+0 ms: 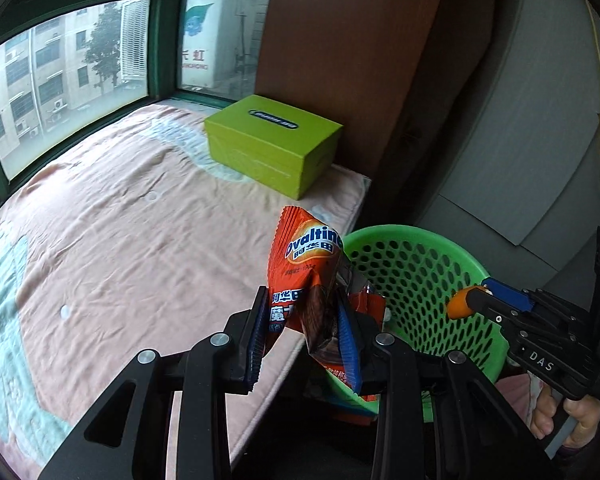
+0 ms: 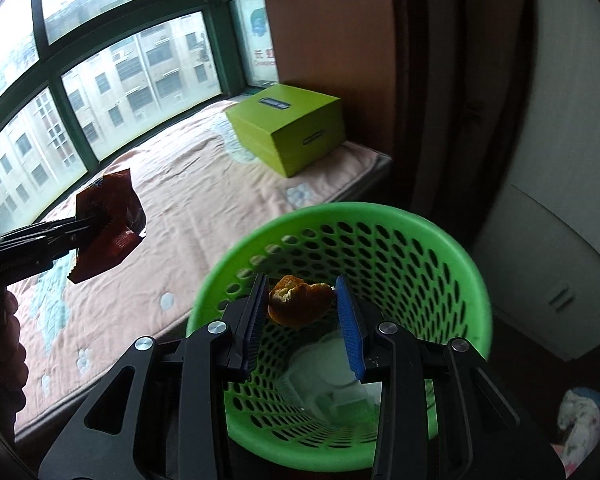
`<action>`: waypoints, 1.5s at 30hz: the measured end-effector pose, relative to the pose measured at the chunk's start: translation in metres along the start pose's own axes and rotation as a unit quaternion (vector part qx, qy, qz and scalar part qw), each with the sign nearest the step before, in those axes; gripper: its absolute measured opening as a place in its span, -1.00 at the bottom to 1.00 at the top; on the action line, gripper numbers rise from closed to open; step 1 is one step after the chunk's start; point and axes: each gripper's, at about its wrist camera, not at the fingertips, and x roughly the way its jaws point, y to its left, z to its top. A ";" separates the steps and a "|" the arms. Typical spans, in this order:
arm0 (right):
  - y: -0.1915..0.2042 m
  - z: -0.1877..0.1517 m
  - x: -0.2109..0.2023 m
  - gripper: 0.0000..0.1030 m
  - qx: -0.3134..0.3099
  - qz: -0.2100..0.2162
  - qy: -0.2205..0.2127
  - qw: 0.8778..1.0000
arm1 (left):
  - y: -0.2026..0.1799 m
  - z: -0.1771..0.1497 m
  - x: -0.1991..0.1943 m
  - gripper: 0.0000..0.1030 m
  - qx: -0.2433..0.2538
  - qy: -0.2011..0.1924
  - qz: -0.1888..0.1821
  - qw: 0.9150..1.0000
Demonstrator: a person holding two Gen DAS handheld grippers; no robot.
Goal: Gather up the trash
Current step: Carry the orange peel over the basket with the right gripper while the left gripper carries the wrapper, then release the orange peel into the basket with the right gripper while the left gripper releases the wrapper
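My left gripper (image 1: 302,300) is shut on an orange Ovaltine wrapper (image 1: 304,264), held over the bed's edge beside the green perforated bin (image 1: 416,272). In the right wrist view the same wrapper (image 2: 108,224) hangs from the left gripper (image 2: 96,220) at the far left, above the bed. My right gripper (image 2: 302,292) is shut on a piece of orange peel (image 2: 300,300), directly over the mouth of the bin (image 2: 440,248). From the left wrist view, the right gripper (image 1: 466,300) holds the peel (image 1: 460,304) over the bin. White trash lies at the bin's bottom.
A lime-green box (image 1: 272,140) stands at the far corner of the pink-sheeted bed (image 1: 120,240), against a brown wooden panel (image 1: 340,40). Windows run along the bed's far side. Grey cabinets (image 2: 560,260) stand to the right. A hand (image 1: 572,420) grips the right tool's handle.
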 end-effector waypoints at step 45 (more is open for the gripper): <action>-0.042 0.001 -0.035 0.20 0.060 -0.013 -0.053 0.997 | -0.069 -0.009 0.036 0.37 0.031 0.034 -0.047 0.998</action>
